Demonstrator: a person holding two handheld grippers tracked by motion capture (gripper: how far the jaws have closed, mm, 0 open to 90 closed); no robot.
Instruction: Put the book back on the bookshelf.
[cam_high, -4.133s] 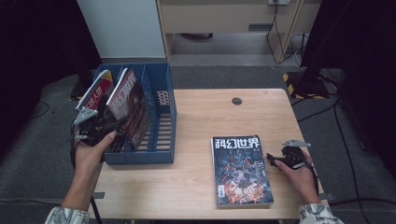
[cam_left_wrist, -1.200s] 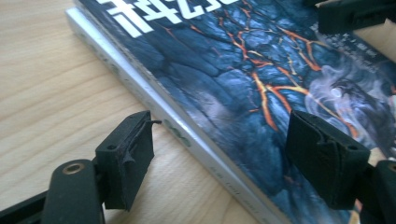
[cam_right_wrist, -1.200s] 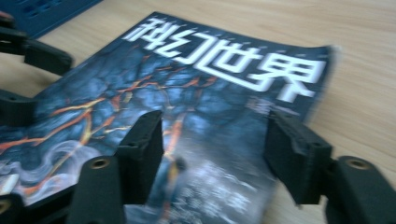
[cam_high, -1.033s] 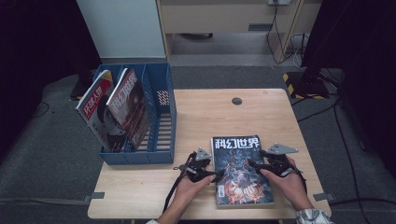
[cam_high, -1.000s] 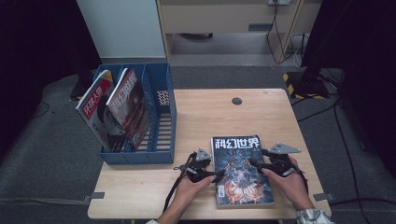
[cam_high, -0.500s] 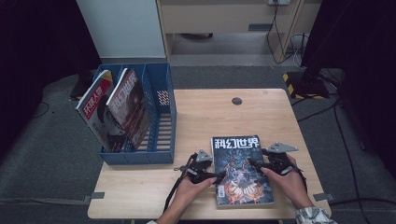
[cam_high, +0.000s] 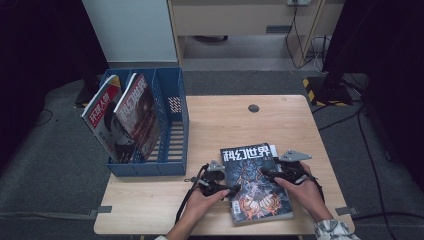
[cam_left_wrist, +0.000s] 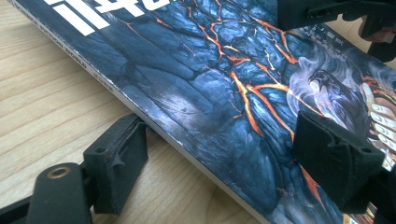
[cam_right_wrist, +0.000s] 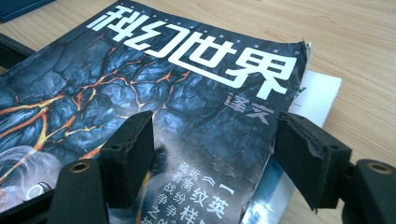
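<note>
Two claws set at one magazine (cam_high: 256, 186), flat on the wooden surface (cam_high: 220, 125). Left claw (cam_high: 226, 189) at the magazine's left edge, jaws apart and just opened wider: one pad (cam_left_wrist: 119, 161) beside the spine on bare wood, the other above the cover, gripping nothing. Right claw (cam_high: 265, 173) over the magazine's right side, jaws apart and just narrowed a little, one pad (cam_right_wrist: 130, 154) above the cover, the other past the curled right edge; no clamping to be seen. Well beyond the left claw, blue file rack (cam_high: 175, 125) with two more magazines (cam_high: 125, 117) leaning inside.
</note>
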